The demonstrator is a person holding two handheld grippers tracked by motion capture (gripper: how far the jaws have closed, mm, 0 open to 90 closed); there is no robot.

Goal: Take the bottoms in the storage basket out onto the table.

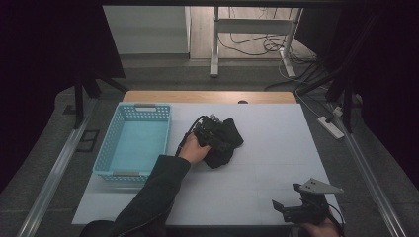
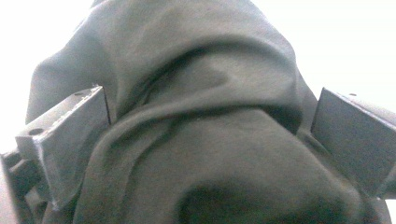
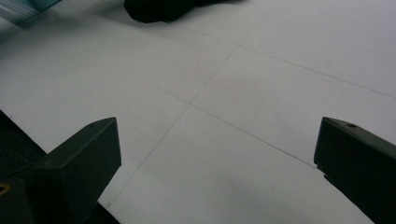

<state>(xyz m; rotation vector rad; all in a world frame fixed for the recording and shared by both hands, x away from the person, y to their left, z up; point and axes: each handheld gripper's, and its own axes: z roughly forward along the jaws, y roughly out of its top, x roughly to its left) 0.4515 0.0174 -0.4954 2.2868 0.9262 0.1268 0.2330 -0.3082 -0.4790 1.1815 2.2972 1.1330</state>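
At mid-table, just right of the blue basket (image 1: 132, 143), your left gripper (image 2: 205, 140) straddles the bunched dark cloth (image 1: 222, 140), jaws spread wide, positioned to pinch it. Right gripper (image 1: 296, 210) idles, spread, empty.

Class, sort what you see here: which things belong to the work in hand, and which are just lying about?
In the job:
- left gripper, jaws wide around the cloth
- dark cloth, bunched on the table
- blue basket, empty beside it, the likely destination

Lying about:
- right gripper, open and idle at the table's near edge
- power strip and cables on the floor
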